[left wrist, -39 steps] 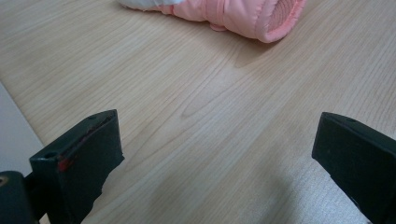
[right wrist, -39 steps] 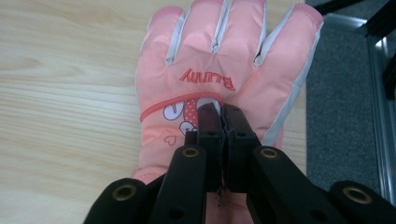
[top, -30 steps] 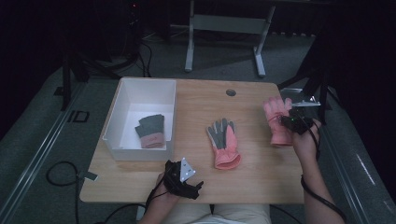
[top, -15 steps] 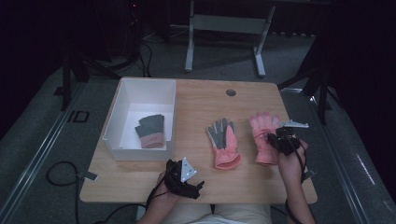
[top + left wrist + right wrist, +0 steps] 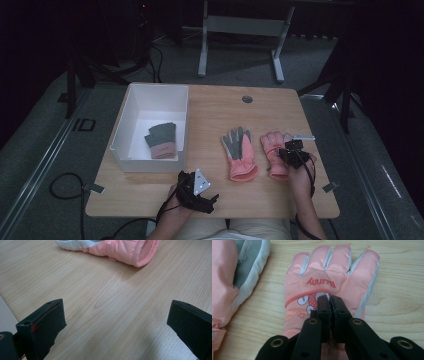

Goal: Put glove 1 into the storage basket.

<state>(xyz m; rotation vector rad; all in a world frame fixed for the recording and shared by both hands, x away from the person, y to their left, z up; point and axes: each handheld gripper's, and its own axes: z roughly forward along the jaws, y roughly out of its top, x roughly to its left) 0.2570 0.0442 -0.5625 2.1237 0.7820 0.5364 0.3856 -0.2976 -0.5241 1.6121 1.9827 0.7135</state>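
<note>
The right gripper [image 5: 294, 151] has come down from the far right edge of the table, where a second ago it held the pink glove [image 5: 276, 154] up in the air, and the glove now lies flat on the wooden table [image 5: 215, 107], back side up, fingers pointing away from the person, just beside its partner [image 5: 239, 152] — the matching glove that lies palm up with its grey palm showing. In the right gripper view the jaws are clenched on a pinch of the pink glove's fabric at the middle of its back, just below the printed picture, so the glove is set down but not yet let go. Judging from how things lie, the pair is being laid side by side on the table, and the step left is to open the jaws and lift clear without dragging the fabric along. The left gripper [image 5: 196, 187] rests near the person's edge of the table, just in front of the white box [image 5: 131, 107], its jaws spread wide with nothing between them; its own view looks across bare wood to the cuff of the palm-up glove. Inside the box lies a darker grey glove with a pink cuff [image 5: 161, 139]. The only writing that can be read is on the back of the held glove — the word "Bunny" in red letters, upside down from the gripper's side, above a cartoon figure partly hidden by the jaws.
</note>
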